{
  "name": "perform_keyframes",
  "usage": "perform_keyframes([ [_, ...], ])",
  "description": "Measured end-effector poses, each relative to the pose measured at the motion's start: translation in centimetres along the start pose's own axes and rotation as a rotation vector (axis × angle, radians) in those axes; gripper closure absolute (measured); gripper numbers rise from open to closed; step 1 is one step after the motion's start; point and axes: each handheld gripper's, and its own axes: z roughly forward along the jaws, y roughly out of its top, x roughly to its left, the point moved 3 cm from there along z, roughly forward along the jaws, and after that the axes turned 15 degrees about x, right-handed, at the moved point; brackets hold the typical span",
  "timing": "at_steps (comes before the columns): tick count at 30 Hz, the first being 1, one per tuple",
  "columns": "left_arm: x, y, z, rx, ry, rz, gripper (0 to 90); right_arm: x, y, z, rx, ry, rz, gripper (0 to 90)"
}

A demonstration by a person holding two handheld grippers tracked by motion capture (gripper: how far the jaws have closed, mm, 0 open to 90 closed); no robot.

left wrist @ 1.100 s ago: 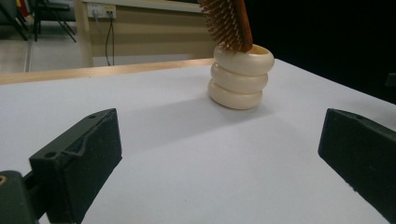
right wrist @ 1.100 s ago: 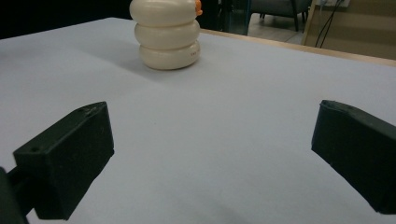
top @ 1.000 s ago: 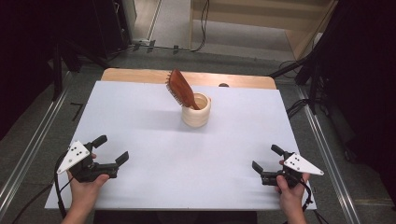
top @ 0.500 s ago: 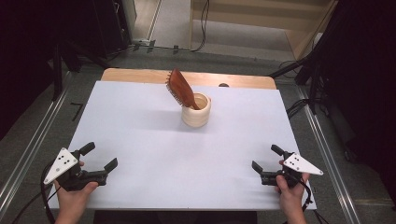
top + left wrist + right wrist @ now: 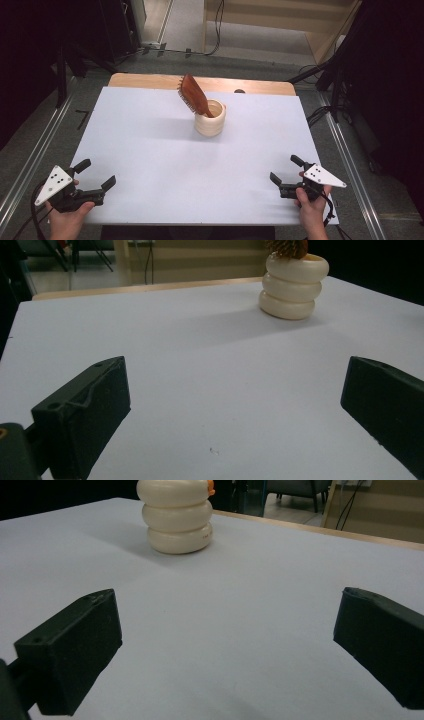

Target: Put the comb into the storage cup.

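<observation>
A white table top (image 5: 150,150) takes up most of the high view, with a strip of bare wood (image 5: 140,80) showing along its far edge and metal rails running along the left and right sides on the floor. Nearly the whole white surface lies open: wide bare stretches reach from the near edge to the far middle, and to both side edges.

A cream holder (image 5: 210,119), shaped like three stacked rings, stands upright at the far middle of the table, a little short of the far edge. A brown wooden hairbrush (image 5: 194,95) stands in it, handle down, its bristled head leaning to the far left above the rim.

The left gripper (image 5: 95,179) sits at the near left corner, right at the near edge, held in a hand (image 5: 65,220). Its jaws are released and spread wide with only white surface between them; in the left gripper view the holder (image 5: 294,286) stands well ahead.

The right gripper (image 5: 286,169) sits at the near right corner, close to the right and near edges, jaws likewise spread wide and holding nothing. Both grippers are well apart from the holder and from each other.
</observation>
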Motion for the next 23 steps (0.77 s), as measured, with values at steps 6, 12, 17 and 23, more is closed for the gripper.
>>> perform_keyframes([
  [6,0.9,-0.6,-0.6,0.009,0.013,-0.010,0.0,0.0,0.0,0.0,-0.002,0.003,-0.004,0.0],
  [12,1.7,-1.5,-0.6,0.041,0.057,0.004,0.0,-0.1,0.0,0.0,-0.002,0.005,-0.004,0.0],
  [17,2.3,-2.3,0.0,0.060,0.056,-0.033,0.0,-0.1,0.1,0.1,0.000,0.008,-0.007,0.0],
  [23,2.5,-2.2,-0.2,0.049,0.058,-0.054,0.0,-0.1,0.1,0.0,-0.006,0.012,-0.005,0.0],
])
